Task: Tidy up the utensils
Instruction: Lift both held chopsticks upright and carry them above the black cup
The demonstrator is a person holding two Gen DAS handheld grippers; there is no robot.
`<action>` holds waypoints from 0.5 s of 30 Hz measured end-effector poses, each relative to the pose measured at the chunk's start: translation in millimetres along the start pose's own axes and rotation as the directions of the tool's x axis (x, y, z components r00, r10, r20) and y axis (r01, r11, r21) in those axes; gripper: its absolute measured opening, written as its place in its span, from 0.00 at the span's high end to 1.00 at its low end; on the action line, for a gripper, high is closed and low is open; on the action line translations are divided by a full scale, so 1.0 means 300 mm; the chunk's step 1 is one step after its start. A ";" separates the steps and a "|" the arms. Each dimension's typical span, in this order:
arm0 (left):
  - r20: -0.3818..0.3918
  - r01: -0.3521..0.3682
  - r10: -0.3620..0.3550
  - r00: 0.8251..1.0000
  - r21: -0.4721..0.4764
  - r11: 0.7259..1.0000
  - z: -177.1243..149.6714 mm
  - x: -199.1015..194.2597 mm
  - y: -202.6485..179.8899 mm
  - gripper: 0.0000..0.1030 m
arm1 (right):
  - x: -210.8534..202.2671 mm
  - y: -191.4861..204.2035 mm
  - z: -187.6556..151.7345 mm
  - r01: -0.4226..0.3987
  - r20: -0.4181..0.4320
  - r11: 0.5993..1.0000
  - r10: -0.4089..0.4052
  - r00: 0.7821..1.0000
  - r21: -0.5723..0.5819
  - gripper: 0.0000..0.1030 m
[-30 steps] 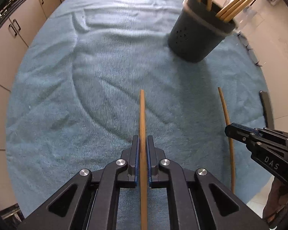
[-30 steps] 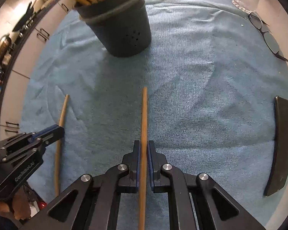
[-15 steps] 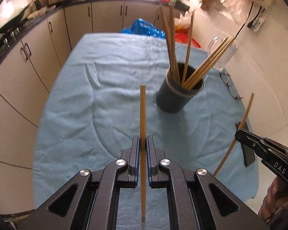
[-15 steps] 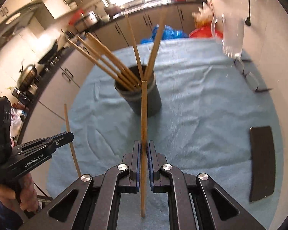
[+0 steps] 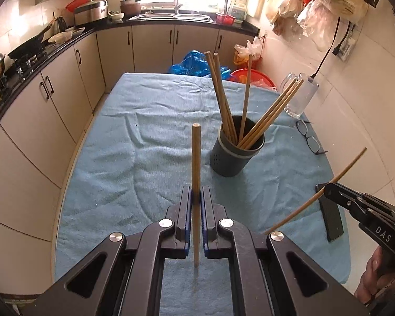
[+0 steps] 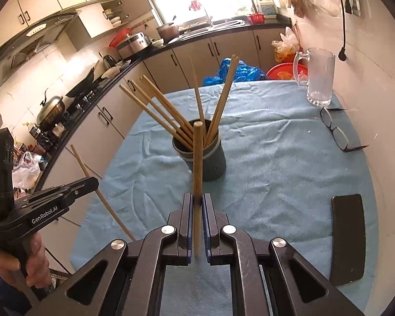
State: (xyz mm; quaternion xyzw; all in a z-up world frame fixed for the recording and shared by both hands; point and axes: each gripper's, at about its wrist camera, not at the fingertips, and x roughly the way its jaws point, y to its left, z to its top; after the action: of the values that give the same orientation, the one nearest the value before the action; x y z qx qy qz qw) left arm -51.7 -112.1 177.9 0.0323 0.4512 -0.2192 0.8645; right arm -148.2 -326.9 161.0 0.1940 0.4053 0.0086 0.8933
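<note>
My left gripper (image 5: 196, 194) is shut on a wooden chopstick (image 5: 196, 158) that points away along the fingers, held above the blue cloth. My right gripper (image 6: 196, 201) is shut on a second chopstick (image 6: 197, 158) in the same way. A dark grey holder (image 5: 233, 156) with several chopsticks standing in it sits mid-table, ahead and right of the left gripper; in the right wrist view the holder (image 6: 213, 162) is straight ahead. Each view shows the other gripper with its stick: the right gripper (image 5: 326, 188) at the right edge, the left gripper (image 6: 93, 181) at the left edge.
A blue towel (image 5: 144, 137) covers the table. A glass mug (image 6: 320, 76), a pair of glasses (image 6: 334, 129) and a black phone (image 6: 347, 237) lie along the right side. Kitchen cabinets (image 5: 39, 121) run along the left, a tiled wall on the right.
Both grippers have risen off the cloth with their chopsticks and tilted up, so the kitchen beyond the table has come into view. The holder has not moved.
</note>
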 end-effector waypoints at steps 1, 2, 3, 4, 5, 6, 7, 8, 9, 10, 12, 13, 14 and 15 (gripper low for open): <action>0.004 0.000 0.000 1.000 -0.002 1.000 0.004 -0.005 -0.002 0.94 | -0.008 -0.002 0.003 -0.001 0.004 1.000 0.001 1.000 0.002 0.93; 0.006 0.002 -0.002 1.000 0.000 1.000 0.008 -0.009 -0.005 0.94 | -0.022 -0.006 0.006 -0.003 0.014 1.000 0.003 1.000 0.008 0.93; 0.008 0.001 -0.001 1.000 0.000 1.000 0.011 -0.011 -0.008 0.94 | -0.030 -0.010 0.009 -0.005 0.019 1.000 0.005 1.000 0.010 0.93; 0.013 -0.001 0.001 1.000 -0.001 1.000 0.014 -0.015 -0.010 0.94 | -0.038 -0.013 0.013 -0.008 0.024 1.000 0.007 1.000 0.013 0.93; 0.016 -0.002 0.002 1.000 -0.001 1.000 0.018 -0.019 -0.012 0.94 | -0.048 -0.018 0.016 -0.009 0.031 1.000 0.009 0.999 0.017 0.93; 0.018 0.002 -0.002 1.000 0.001 1.000 0.022 -0.023 -0.014 0.94 | -0.059 -0.022 0.020 -0.011 0.039 1.000 0.010 0.999 0.022 0.93; 0.023 0.002 -0.002 1.000 0.004 1.000 0.026 -0.027 -0.018 0.94 | -0.069 -0.027 0.023 -0.014 0.045 0.999 0.013 0.999 0.028 0.93; 0.028 -0.001 0.000 1.000 0.005 1.000 0.029 -0.030 -0.019 0.94 | -0.082 -0.035 0.027 -0.017 0.054 0.999 0.015 0.998 0.037 0.93; 0.033 -0.002 0.002 0.999 0.007 1.000 0.035 -0.035 -0.021 0.94 | -0.092 -0.041 0.031 -0.018 0.062 0.999 0.015 0.998 0.043 0.93; 0.037 0.001 -0.001 0.999 0.010 1.000 0.040 -0.041 -0.023 0.94 | -0.101 -0.044 0.034 -0.018 0.067 0.999 0.015 0.998 0.046 0.93; 0.047 -0.003 0.002 0.999 0.013 1.000 0.049 -0.052 -0.028 0.94 | -0.120 -0.051 0.040 -0.021 0.075 0.998 0.017 0.997 0.054 0.93; 0.053 -0.006 0.005 0.999 0.017 1.000 0.054 -0.058 -0.031 0.94 | -0.129 -0.055 0.040 -0.021 0.082 0.998 0.016 0.997 0.060 0.93; 0.057 -0.006 0.004 0.998 0.023 1.000 0.058 -0.063 -0.036 0.94 | -0.138 -0.059 0.041 -0.021 0.088 0.998 0.015 0.996 0.065 0.93; 0.060 -0.007 0.005 0.998 0.025 1.000 0.060 -0.066 -0.039 0.94 | -0.144 -0.062 0.042 -0.023 0.091 0.997 0.017 0.996 0.068 0.93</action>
State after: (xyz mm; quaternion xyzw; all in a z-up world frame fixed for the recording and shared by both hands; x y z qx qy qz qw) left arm -52.5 -120.4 205.8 0.0382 0.4221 -0.2232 0.8778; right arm -170.8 -355.7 193.1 0.2291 0.3625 -0.0053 0.9034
